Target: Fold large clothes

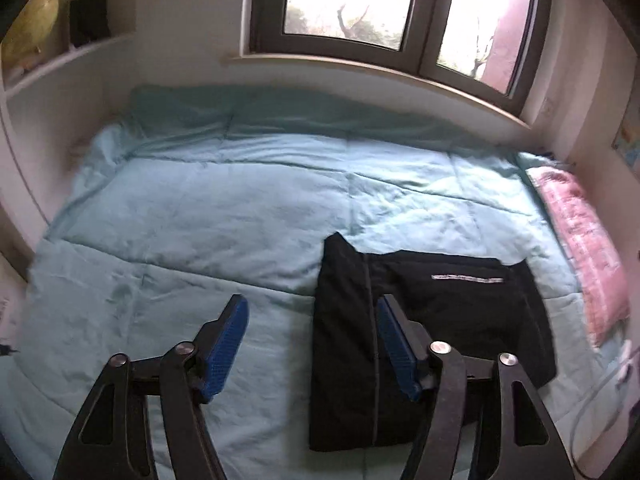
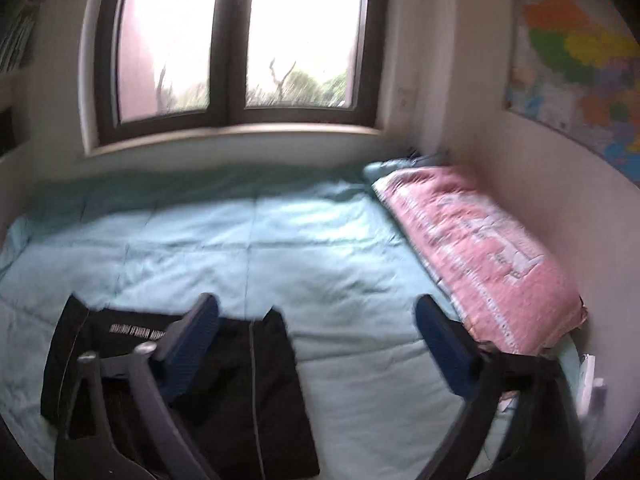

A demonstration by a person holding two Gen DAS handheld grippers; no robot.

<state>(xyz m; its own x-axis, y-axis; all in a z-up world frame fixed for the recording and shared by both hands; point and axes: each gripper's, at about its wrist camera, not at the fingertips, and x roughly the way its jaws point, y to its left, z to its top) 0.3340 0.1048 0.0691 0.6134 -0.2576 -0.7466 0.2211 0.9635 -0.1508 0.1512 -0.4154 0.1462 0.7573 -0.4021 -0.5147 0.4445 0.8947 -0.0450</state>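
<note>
A black garment (image 1: 440, 320) lies folded into a flat rectangle on the light blue quilt (image 1: 220, 208), with a white printed strip near its far edge. My left gripper (image 1: 312, 312) hangs above the bed, open, nothing between its blue pads; its right finger (image 1: 394, 344) shows in front of the garment. In the right wrist view the same black garment (image 2: 256, 392) lies at the lower left. My right gripper (image 2: 316, 316) is open wide and empty above the quilt (image 2: 280, 248), its left finger (image 2: 188, 344) in front of the garment.
A pink patterned pillow (image 2: 480, 256) lies along the right wall, also in the left wrist view as the pillow (image 1: 588, 256). A dark-framed window (image 1: 400, 20) stands behind the bed. A shelf niche (image 1: 60, 40) is at the far left, a coloured map (image 2: 580, 72) on the right wall.
</note>
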